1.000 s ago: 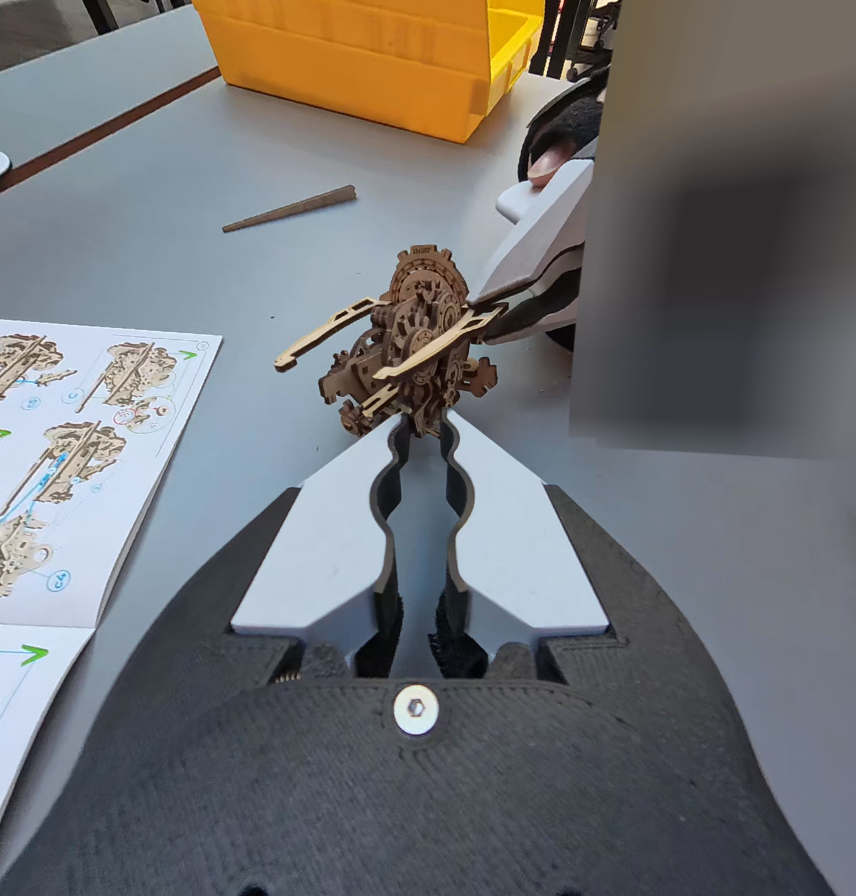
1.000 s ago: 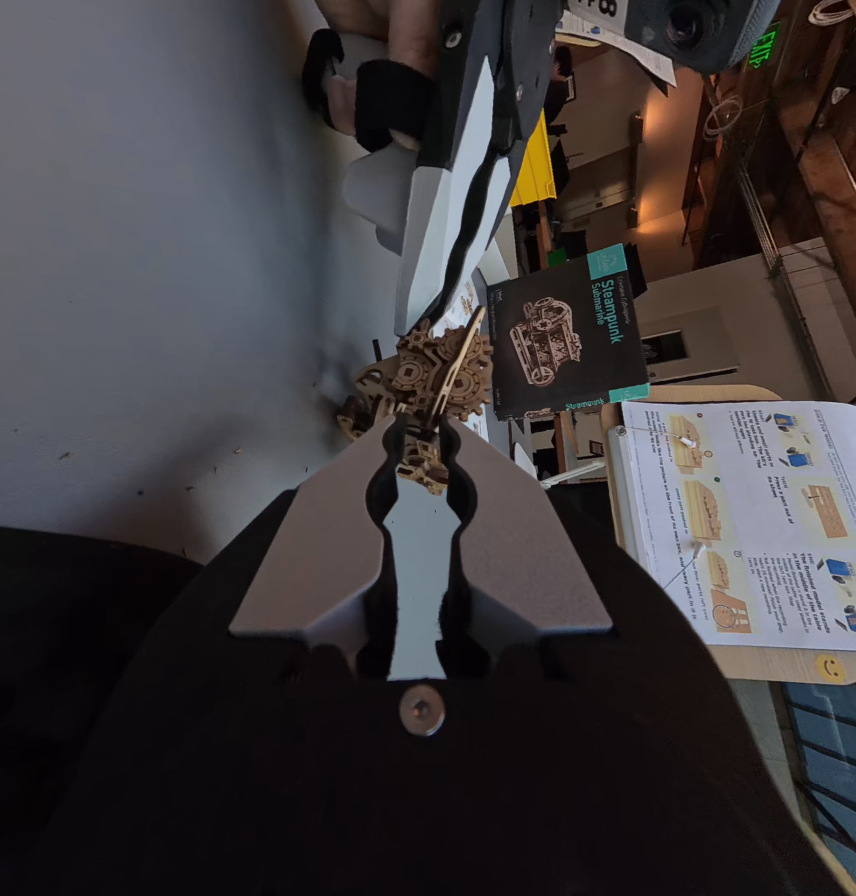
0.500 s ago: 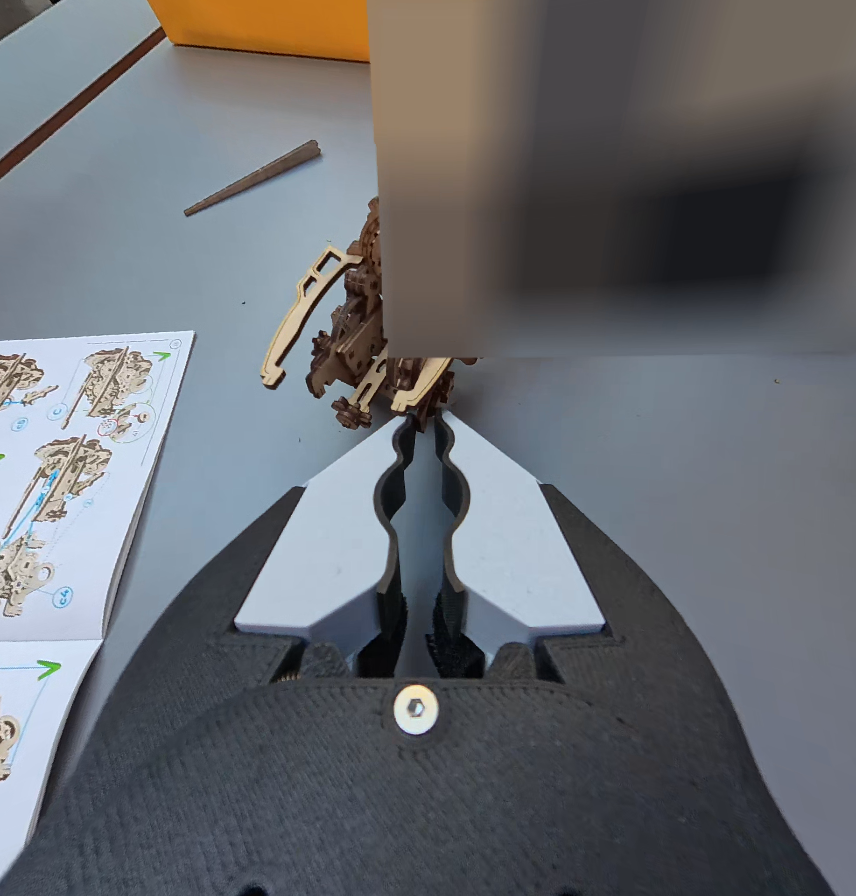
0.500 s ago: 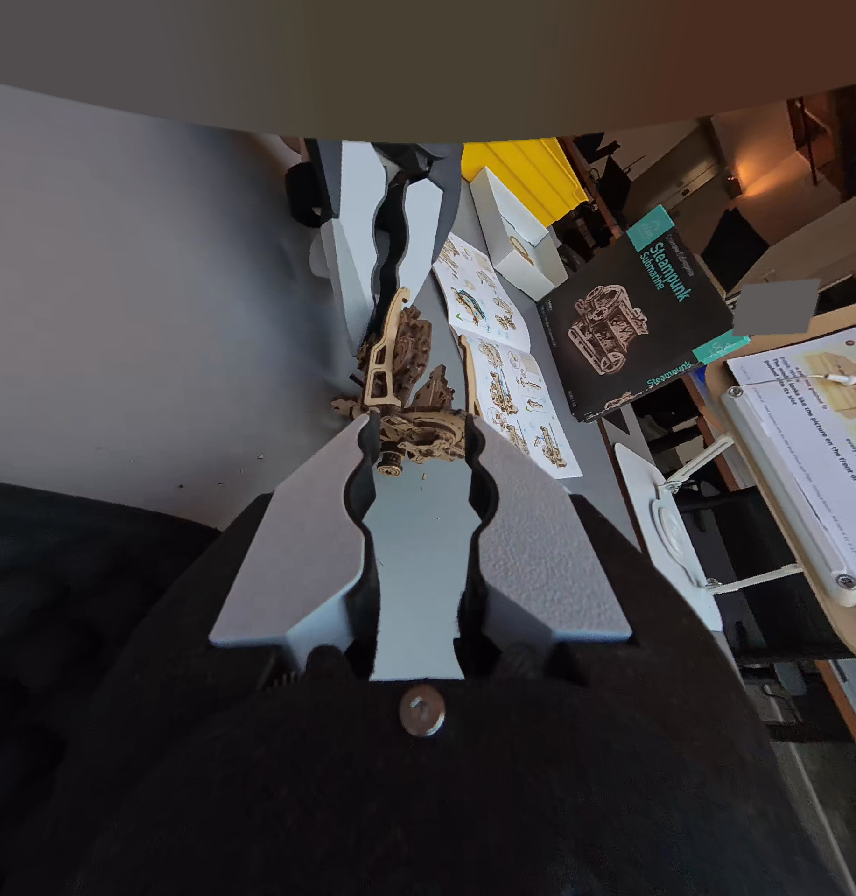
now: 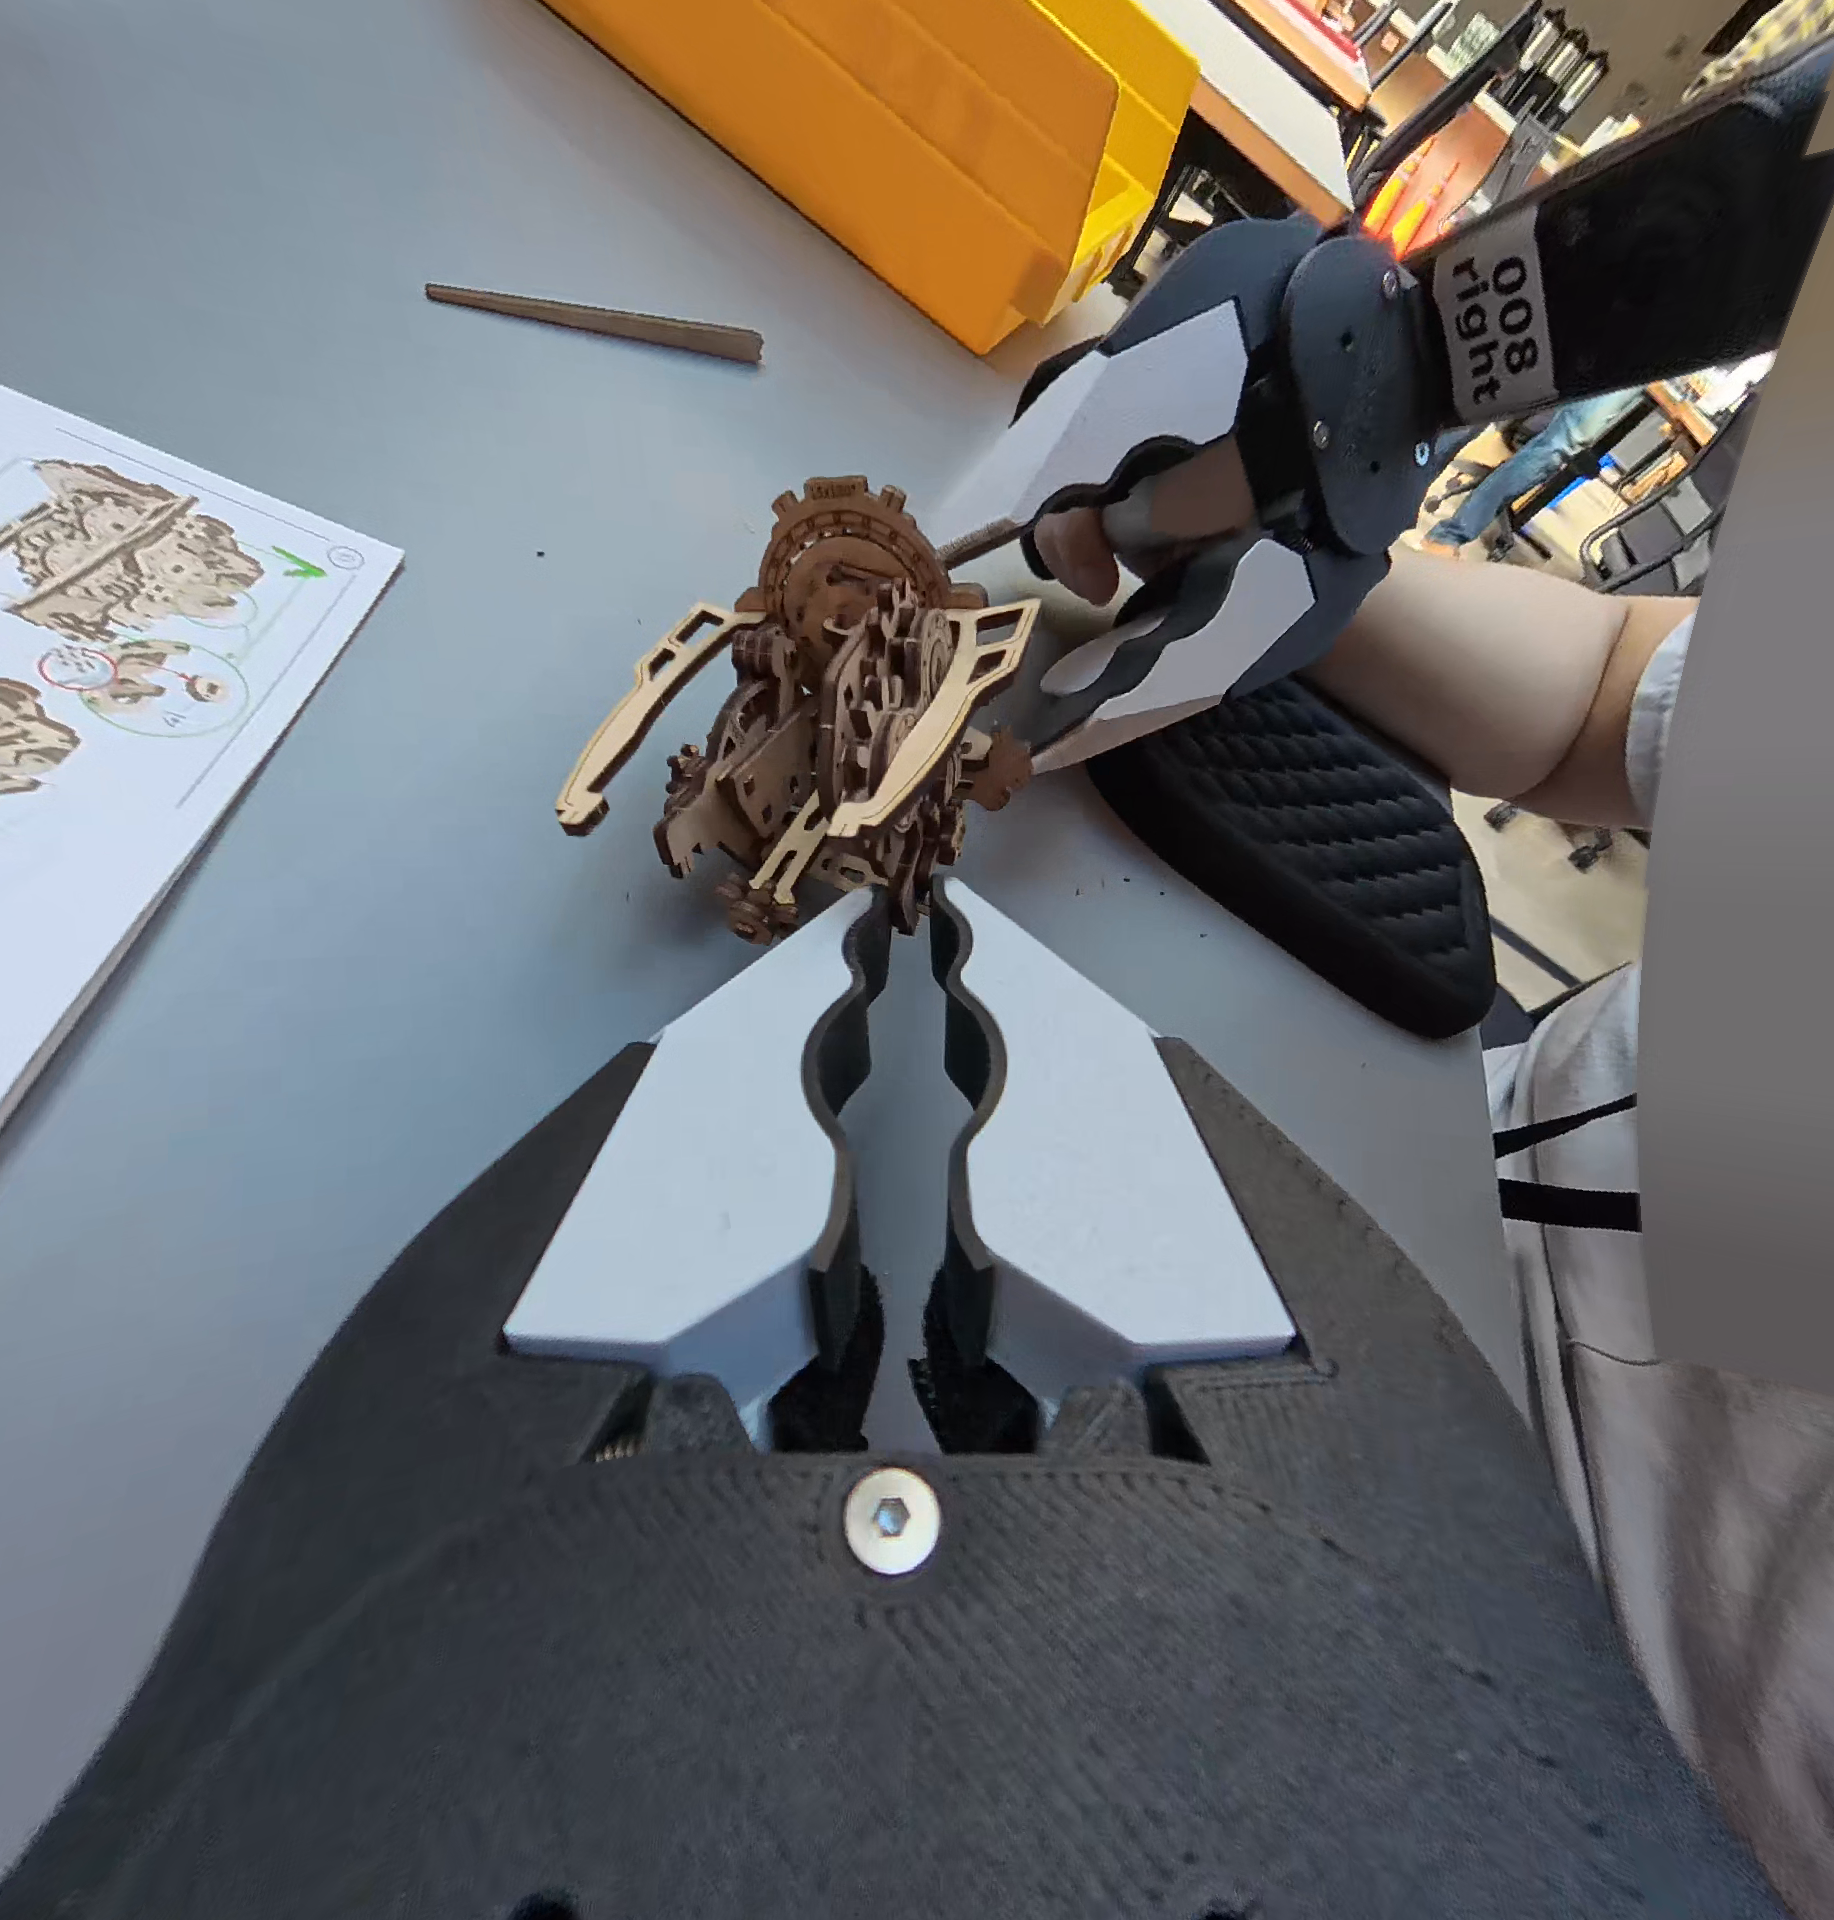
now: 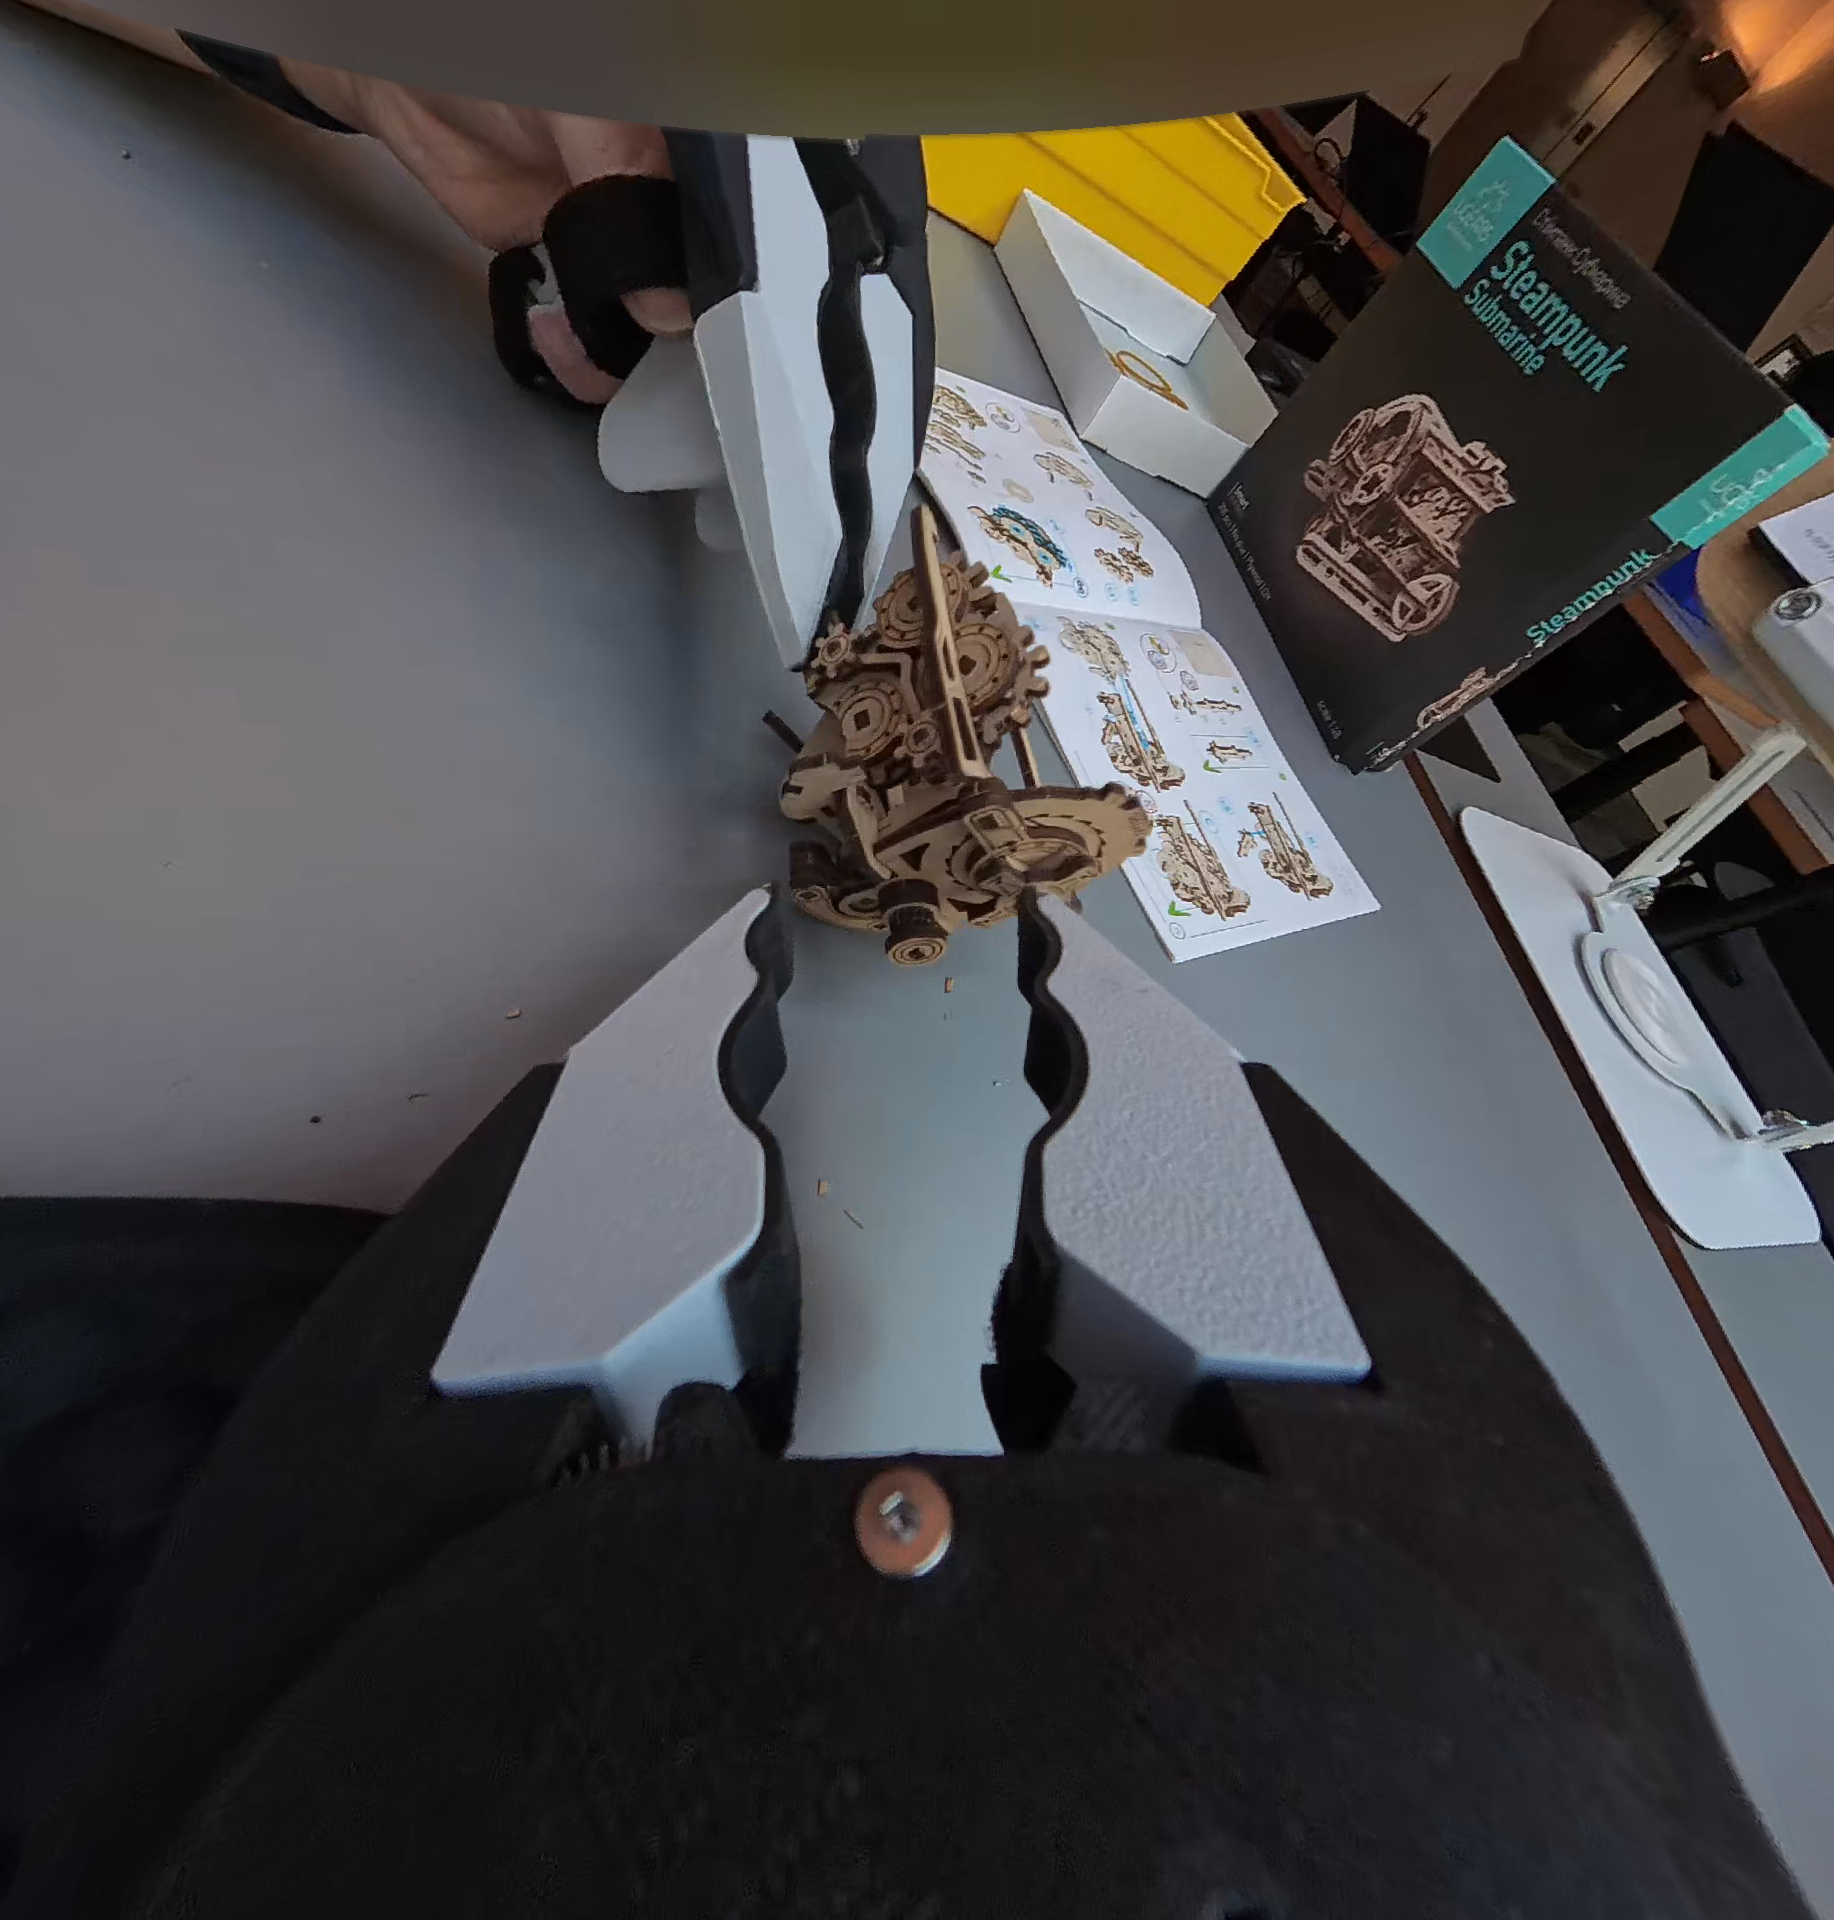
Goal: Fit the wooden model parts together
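The left claw (image 5: pixel 900 902) is pinched tight on the bottom edge of the brown wooden model full of little gears (image 5: pixel 840 717) and holds it up just above the grey table (image 5: pixel 269 987). The right claw (image 6: pixel 897 914) has its two fingers spread apart. The model sits right at their tips, close by, but I cannot tell if they touch it. Most of the model looks built: many gears are packed together, and two pale curved wooden arms (image 5: pixel 638 717) stick out from its sides. I think more parts are left to add, because a long thin dark wooden stick (image 5: pixel 591 322) lies loose on the table far out in front of the left claw. The open white paper booklet with building pictures (image 5: pixel 113 644) lies off to the left of that claw. A yellow plastic bin (image 5: pixel 892 135) sits far ahead of it.
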`<action>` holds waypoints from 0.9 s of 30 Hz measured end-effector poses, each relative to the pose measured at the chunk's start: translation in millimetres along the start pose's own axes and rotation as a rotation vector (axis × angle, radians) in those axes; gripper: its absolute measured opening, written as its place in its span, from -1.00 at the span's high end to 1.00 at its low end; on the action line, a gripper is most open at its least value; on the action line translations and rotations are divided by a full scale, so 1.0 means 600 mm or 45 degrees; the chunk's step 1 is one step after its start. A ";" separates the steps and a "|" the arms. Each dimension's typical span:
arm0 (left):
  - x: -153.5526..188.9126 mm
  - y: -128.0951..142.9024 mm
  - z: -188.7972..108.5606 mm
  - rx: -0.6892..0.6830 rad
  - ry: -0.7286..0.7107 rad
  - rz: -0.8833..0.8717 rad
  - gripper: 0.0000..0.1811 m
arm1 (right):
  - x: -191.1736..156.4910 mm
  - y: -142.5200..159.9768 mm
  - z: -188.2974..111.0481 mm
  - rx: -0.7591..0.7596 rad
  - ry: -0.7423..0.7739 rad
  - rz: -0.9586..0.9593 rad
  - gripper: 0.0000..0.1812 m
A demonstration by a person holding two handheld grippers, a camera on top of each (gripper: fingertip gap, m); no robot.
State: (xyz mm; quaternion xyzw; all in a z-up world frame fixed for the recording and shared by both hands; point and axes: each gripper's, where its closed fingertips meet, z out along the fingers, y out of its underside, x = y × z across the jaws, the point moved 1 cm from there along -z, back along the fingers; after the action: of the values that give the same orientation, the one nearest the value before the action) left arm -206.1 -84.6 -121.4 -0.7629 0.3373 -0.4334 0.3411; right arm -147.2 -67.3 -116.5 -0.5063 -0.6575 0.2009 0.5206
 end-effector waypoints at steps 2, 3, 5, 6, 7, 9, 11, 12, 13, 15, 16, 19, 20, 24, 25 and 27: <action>-0.003 -0.003 -0.003 0.019 0.026 -0.046 0.94 | 0.003 -0.004 0.003 0.013 0.022 0.001 0.53; -0.004 -0.005 -0.004 0.027 0.036 -0.066 0.94 | 0.002 -0.005 0.004 0.014 0.020 0.002 0.53; -0.005 -0.007 -0.006 0.038 0.054 -0.092 0.94 | 0.000 -0.006 0.006 0.009 0.030 -0.012 0.53; -0.005 -0.007 -0.007 0.042 0.057 -0.098 0.94 | 0.000 -0.007 0.006 0.006 0.038 -0.026 0.54; -0.006 -0.008 -0.008 0.044 0.057 -0.098 0.94 | 0.001 -0.008 0.005 0.004 0.050 -0.038 0.55; -0.006 -0.007 -0.008 0.040 0.052 -0.091 0.94 | 0.002 -0.011 0.003 0.004 0.076 -0.059 0.57; -0.004 -0.006 -0.007 0.033 0.049 -0.085 0.94 | 0.001 -0.014 0.002 0.003 0.093 -0.083 0.60; -0.004 -0.006 -0.007 0.032 0.048 -0.086 0.94 | 0.002 -0.014 0.002 -0.003 0.105 -0.102 0.61; -0.004 -0.006 -0.006 0.035 0.048 -0.088 0.94 | 0.000 -0.016 0.001 -0.004 0.108 -0.125 0.63; -0.003 -0.007 -0.006 0.040 0.049 -0.100 0.94 | 0.000 -0.019 0.000 -0.012 0.140 -0.172 0.71; -0.004 -0.008 -0.006 0.045 0.051 -0.109 0.94 | 0.001 -0.023 0.000 -0.010 0.163 -0.204 0.73; -0.003 -0.010 -0.005 0.059 0.057 -0.133 0.95 | -0.006 -0.030 0.002 -0.013 0.170 -0.260 0.77; -0.003 -0.010 -0.005 0.060 0.060 -0.139 0.95 | -0.010 -0.028 0.005 -0.027 0.154 -0.265 0.78; -0.004 -0.011 -0.003 0.069 0.053 -0.153 0.95 | -0.008 -0.021 0.011 -0.084 0.161 -0.242 0.79; -0.005 -0.012 -0.002 0.071 0.048 -0.153 0.95 | -0.010 -0.024 0.012 -0.079 0.148 -0.193 0.78; -0.005 -0.012 -0.001 0.074 0.043 -0.158 0.95 | -0.010 -0.024 0.017 -0.120 0.130 -0.055 0.75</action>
State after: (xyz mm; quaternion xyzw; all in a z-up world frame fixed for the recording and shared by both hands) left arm -206.4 -78.6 -116.6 -0.7646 0.2825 -0.4763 0.3298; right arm -163.4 -75.7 -111.9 -0.5256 -0.6495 0.1323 0.5333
